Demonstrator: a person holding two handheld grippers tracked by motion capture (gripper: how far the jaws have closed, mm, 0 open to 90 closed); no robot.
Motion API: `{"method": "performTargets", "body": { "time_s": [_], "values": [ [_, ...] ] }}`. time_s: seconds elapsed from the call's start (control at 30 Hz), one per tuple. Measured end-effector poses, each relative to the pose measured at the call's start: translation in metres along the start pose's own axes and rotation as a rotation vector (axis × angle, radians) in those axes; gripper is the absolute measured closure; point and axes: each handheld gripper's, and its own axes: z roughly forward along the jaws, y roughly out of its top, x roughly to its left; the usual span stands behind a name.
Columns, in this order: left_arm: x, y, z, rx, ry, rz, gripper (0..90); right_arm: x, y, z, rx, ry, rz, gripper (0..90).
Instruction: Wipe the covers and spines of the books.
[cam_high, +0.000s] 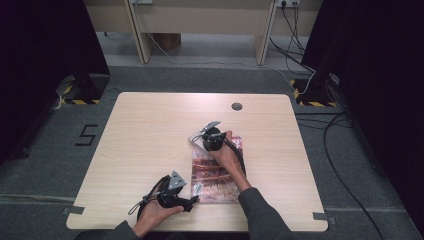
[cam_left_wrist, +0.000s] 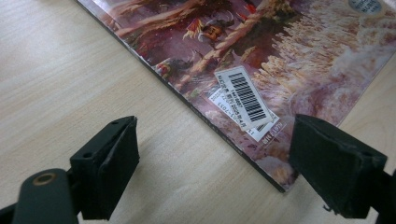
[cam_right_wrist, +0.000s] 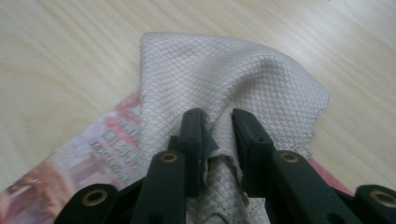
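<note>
Two grippers at work on a light wooden table (cam_high: 150, 140). Right gripper (cam_right_wrist: 217, 140): jaws drawn close together, pinching a bunched fold of a pale grey, diamond-weave cloth (cam_right_wrist: 233, 79); the pads press on the fabric from both sides. The cloth spreads out ahead of the jaws toward 12 o'clock, draped over the far end of a book (cam_right_wrist: 93, 154) and onto the bare table beyond it. In the high view the right gripper (cam_high: 212, 140) sits over the top end of the book (cam_high: 215, 175), which lies flat just right of the table's centre, its long side running from 12 to 6 o'clock. Left gripper (cam_high: 189, 202) rests low at the near edge, pointing toward 3 o'clock at the book's lower left corner. In the left gripper view its jaws stand wide apart with nothing gripped; the corner of the book (cam_left_wrist: 261, 56) lies between and beyond them, a barcode sticker (cam_left_wrist: 245, 95) on its glossy, picture-printed cover. Right-hand pad looks just beside the corner; contact cannot be told.
</note>
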Motion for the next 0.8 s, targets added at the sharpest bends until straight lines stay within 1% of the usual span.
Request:
{"method": "performTargets", "body": {
  "time_s": [0.1, 0.2, 0.23, 0.27, 0.4, 0.47, 0.5, 0.57, 0.63, 0.7, 0.73, 0.8],
  "values": [
    [0.000, 0.000, 0.000, 0.000, 0.002, -0.002, 14.9, 0.008, -0.005, -0.006, -0.004, 0.023, -0.017, 74.5],
    [0.000, 0.000, 0.000, 0.002, 0.002, -0.003, 14.9, 0.014, -0.013, -0.012, -0.014, 0.072, -0.033, 74.5],
    [0.000, 0.000, 0.000, 0.002, 0.003, -0.004, 14.8, 0.016, -0.016, -0.015, -0.017, 0.083, -0.030, 74.5],
    [0.000, 0.000, 0.000, 0.000, 0.004, -0.003, 14.8, 0.018, -0.019, -0.017, -0.020, 0.090, -0.034, 74.5],
    [0.000, 0.000, 0.000, 0.001, 0.004, -0.002, 14.8, 0.025, -0.030, -0.027, -0.018, 0.107, -0.077, 74.4],
    [0.000, 0.000, 0.000, 0.001, 0.005, 0.001, 14.8, 0.025, -0.039, -0.034, -0.029, 0.114, -0.082, 74.2],
    [-0.001, 0.000, 0.000, 0.000, 0.005, -0.002, 14.8, 0.024, -0.044, -0.036, -0.040, 0.115, -0.074, 74.2],
    [-0.001, 0.000, 0.000, 0.001, 0.007, 0.003, 14.8, 0.018, -0.049, -0.040, -0.038, 0.121, -0.058, 73.4],
    [-0.001, 0.000, 0.000, 0.001, 0.008, 0.005, 15.0, 0.010, -0.052, -0.042, -0.026, 0.097, -0.033, 73.1],
    [-0.001, 0.000, 0.000, 0.001, 0.006, 0.004, 15.0, 0.006, -0.055, -0.042, -0.036, 0.113, -0.002, 73.2],
    [-0.001, 0.000, 0.000, 0.001, 0.005, 0.003, 14.9, 0.006, -0.055, -0.042, -0.038, 0.111, 0.003, 73.4],
    [-0.001, 0.000, 0.000, 0.001, 0.006, 0.003, 14.9, 0.011, -0.054, -0.043, -0.031, 0.087, -0.017, 74.6]
  ]
}}
